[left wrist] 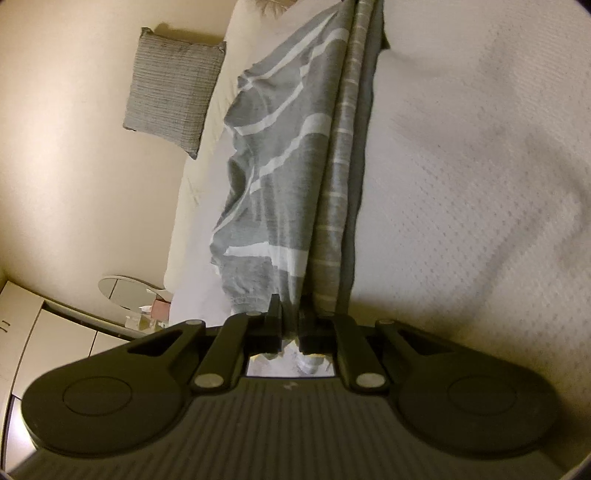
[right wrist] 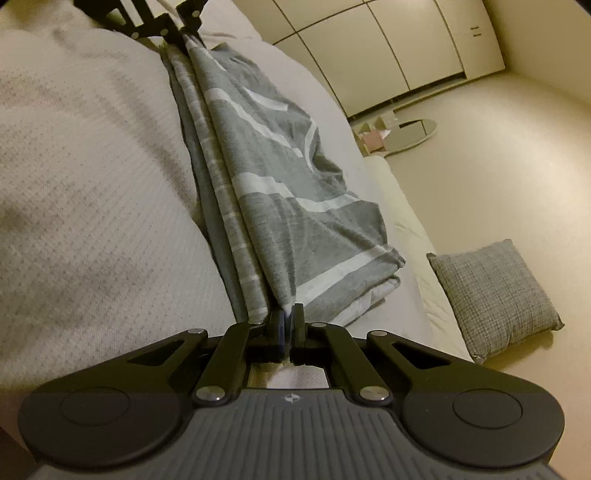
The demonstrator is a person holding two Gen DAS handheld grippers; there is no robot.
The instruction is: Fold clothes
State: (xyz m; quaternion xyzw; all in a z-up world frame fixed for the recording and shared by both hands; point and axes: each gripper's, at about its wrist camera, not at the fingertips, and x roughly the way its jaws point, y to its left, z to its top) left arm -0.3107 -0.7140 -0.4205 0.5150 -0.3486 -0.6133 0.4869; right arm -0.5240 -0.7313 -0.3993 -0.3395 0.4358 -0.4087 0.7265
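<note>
A grey garment with white stripes (left wrist: pixel 295 166) hangs stretched between my two grippers above a white textured bedspread (left wrist: pixel 461 184). My left gripper (left wrist: pixel 291 317) is shut on one end of the cloth. In the right wrist view the same garment (right wrist: pixel 273 184) runs from my right gripper (right wrist: pixel 288 317), shut on its near end, up to the left gripper (right wrist: pixel 177 29) at the top left. The cloth is doubled along its length, and its loose side drapes toward the bed's edge.
A grey cushion (left wrist: pixel 173 85) lies on the beige floor (left wrist: pixel 74 147) beside the bed; the same cushion (right wrist: pixel 495 299) shows in the right wrist view. An oval mirror (right wrist: pixel 410 133) and small items sit on the floor near white cupboards (right wrist: pixel 388 55).
</note>
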